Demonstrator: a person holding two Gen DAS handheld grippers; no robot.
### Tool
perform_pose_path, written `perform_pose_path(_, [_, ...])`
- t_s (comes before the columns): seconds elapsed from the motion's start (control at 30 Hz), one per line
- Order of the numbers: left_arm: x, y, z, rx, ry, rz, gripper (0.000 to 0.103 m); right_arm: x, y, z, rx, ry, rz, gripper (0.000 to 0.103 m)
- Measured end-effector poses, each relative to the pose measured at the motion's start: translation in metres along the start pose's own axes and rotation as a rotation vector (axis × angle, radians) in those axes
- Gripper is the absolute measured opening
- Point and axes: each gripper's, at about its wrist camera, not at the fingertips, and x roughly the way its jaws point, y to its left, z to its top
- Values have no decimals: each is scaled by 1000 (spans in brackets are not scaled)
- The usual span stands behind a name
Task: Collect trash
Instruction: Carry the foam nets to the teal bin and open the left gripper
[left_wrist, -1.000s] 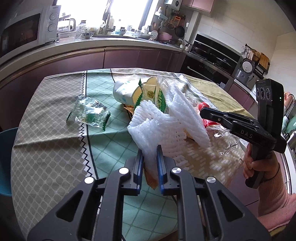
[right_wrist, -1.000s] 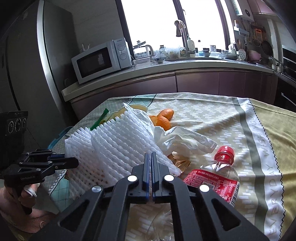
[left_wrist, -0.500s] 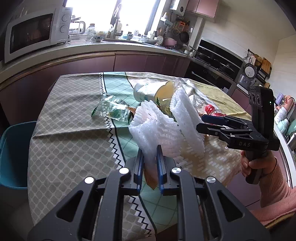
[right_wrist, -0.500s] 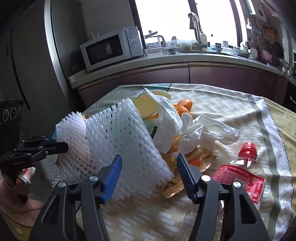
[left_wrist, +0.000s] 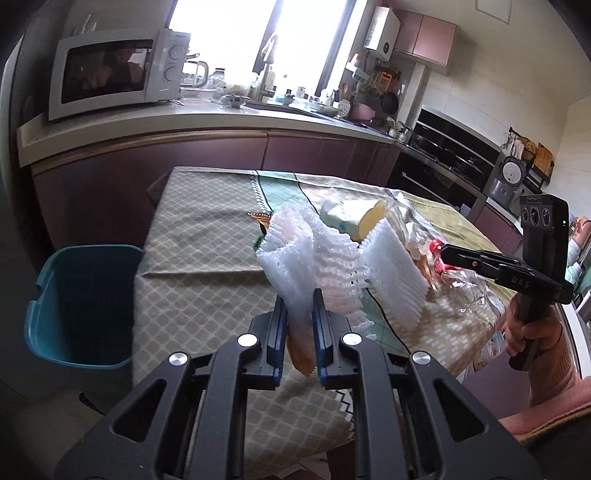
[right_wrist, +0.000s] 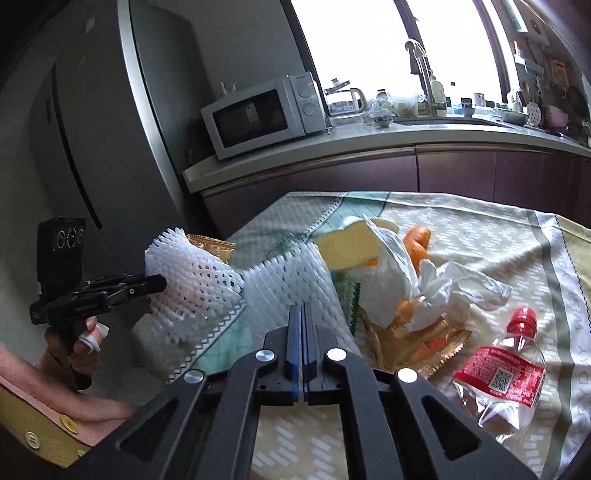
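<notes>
Over the near table edge, toward nine o'clock of the litter pile, the left gripper (left_wrist: 299, 328) is clenched on a bunch of white foam netting (left_wrist: 314, 254), a springy open mesh, with a gold wrapper pinched in; the teal bin (left_wrist: 79, 306) waits on the floor at its nine o'clock, so I judge collecting barely begun. The right gripper (right_wrist: 300, 354) has its fingers pressed together on nothing, while a crushed clear plastic bottle (right_wrist: 498, 376) with red label, crumpled white bag (right_wrist: 436, 284), orange peel (right_wrist: 419, 240) and cup (left_wrist: 351, 218) remain on the tablecloth (left_wrist: 199, 236).
</notes>
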Motion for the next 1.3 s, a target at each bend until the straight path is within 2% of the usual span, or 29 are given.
perform_pose_path(0.07, [-13, 15, 3, -16, -21, 37, 14, 4, 9, 7, -36, 5, -17, 1])
perform_pose_path(0.13, [-23, 28, 6, -36, -37, 68, 14, 17, 5, 9, -18, 36, -39, 7])
perform_pose_path(0.17, [-27, 36, 7, -46, -44, 84, 14, 26, 1, 8, -9, 59, -65, 27])
perform_pose_path(0.2, [-30, 45, 7, -56, -47, 97, 14, 33, -2, 6, -7, 76, -91, 52])
perform_pose_path(0.23, [-31, 54, 8, -67, -48, 106, 14, 42, -4, 3, -12, 99, -88, 55])
perform_pose_path(0.3, [-35, 70, 7, -83, -48, 133, 14, 55, -8, -3, -9, 142, -107, 53])
perform_pose_path(0.33, [-36, 75, 6, -87, -47, 147, 14, 58, -10, -6, 1, 155, -90, 48])
perform_pose_path(0.4, [-39, 88, 5, -96, -45, 180, 14, 62, -12, -10, 23, 173, -57, 14])
perform_pose_path(0.43, [-40, 96, 4, -103, -44, 197, 14, 62, -11, -11, 20, 174, -58, 10])
perform_pose_path(0.6, [-37, 144, 5, -166, -25, 277, 14, 53, 0, -6, 12, 141, -37, 9])
perform_pose_path(0.73, [-31, 183, 4, -206, -2, 324, 14, 48, 18, 7, -11, 108, 31, 9])
perform_pose_path(0.87, [-20, 216, 4, -234, 26, 352, 14, 60, 46, 30, -61, 88, 123, 9])
perform_pose_path(1.07, [7, 248, -1, -262, 97, 387, 15, 129, 94, 67, -111, 128, 255, 9])
perform_pose_path(1.2, [24, 258, -6, -269, 141, 404, 18, 193, 123, 86, -115, 198, 296, 9])
perform_pose_path(1.3, [34, 262, -8, -271, 164, 411, 21, 240, 138, 91, -108, 263, 278, 9])
